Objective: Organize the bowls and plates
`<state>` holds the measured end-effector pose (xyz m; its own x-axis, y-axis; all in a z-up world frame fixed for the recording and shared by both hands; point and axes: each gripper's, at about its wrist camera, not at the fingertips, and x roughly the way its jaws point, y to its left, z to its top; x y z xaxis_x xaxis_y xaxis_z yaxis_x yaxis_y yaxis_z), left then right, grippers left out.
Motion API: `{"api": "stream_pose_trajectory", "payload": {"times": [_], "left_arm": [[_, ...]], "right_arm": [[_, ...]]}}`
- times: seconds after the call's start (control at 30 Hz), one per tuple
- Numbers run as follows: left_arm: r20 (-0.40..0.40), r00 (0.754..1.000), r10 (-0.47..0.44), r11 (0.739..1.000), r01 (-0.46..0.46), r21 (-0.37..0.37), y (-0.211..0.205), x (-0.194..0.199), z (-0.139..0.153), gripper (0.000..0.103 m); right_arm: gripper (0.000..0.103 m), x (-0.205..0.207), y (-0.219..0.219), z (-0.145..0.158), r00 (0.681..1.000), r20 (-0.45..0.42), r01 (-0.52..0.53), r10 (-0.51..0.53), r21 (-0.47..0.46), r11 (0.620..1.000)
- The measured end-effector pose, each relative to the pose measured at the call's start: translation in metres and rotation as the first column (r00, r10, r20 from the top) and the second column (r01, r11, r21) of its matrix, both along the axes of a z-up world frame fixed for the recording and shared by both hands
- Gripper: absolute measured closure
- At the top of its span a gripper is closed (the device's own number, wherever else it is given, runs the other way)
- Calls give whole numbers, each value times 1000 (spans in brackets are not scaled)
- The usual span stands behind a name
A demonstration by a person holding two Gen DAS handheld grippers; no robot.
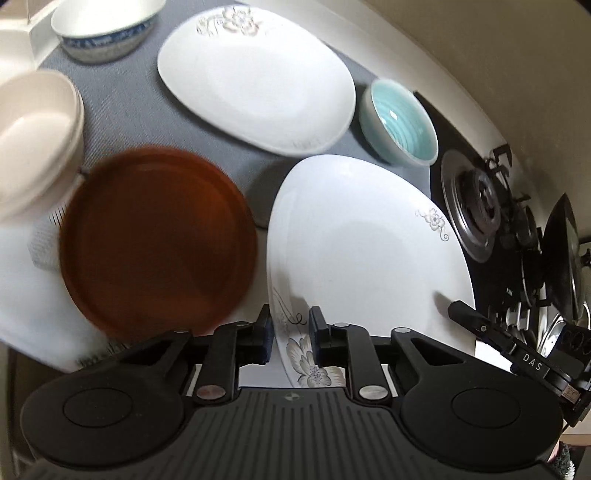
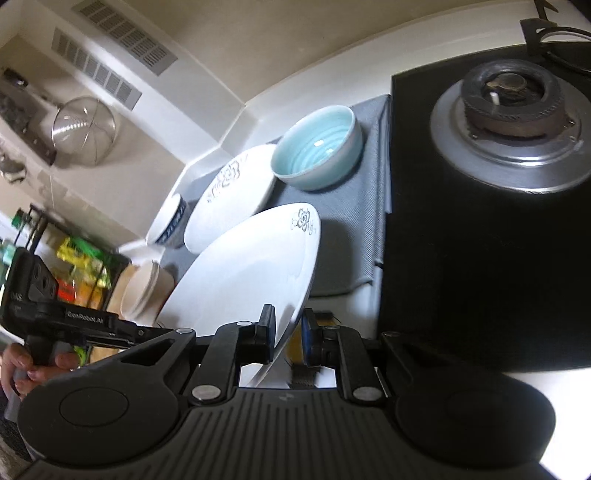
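A white floral plate (image 1: 369,251) is held tilted above the counter, with both grippers on its near rim. My left gripper (image 1: 291,332) straddles the rim at the flower print, its jaws closed on it. My right gripper (image 2: 288,332) grips the same plate (image 2: 243,273) at its edge. A second white floral plate (image 1: 255,77) lies flat on the grey mat (image 1: 122,110). A light blue bowl (image 1: 400,122) stands on the mat's right end. A brown plate (image 1: 155,240) lies to the left. A blue-patterned white bowl (image 1: 103,29) and stacked cream bowls (image 1: 33,136) stand at the left.
A black gas hob with a burner (image 2: 513,122) lies to the right of the mat. A dark pan (image 1: 561,254) sits on the far burner. A metal strainer (image 2: 85,129) hangs on the wall. A rack with packets (image 2: 81,266) stands at the left.
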<state>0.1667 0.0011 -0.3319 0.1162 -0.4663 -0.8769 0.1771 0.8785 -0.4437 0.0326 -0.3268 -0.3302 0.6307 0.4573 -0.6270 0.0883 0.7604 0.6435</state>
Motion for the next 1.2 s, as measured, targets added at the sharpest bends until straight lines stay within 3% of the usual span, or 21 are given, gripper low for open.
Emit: {"api": "stream_pose_trajectory", "payload": {"times": [0.53,0.9,1.2], "left_arm": [[-12,998,-66,993,64,-99,62,94,4,84],[4,990,-138,988,137,-73,80,164,0,84],[21,974,-226,974,226,-21,74,191,-9,84]], "right_arm": [[88,83,58,17,997,-38,69,-71,-50,996],[88,134,101,12,990,-70,112,-120,-104,988],[88,152,119,-4,974,-102,189,-204,-138,972]]}}
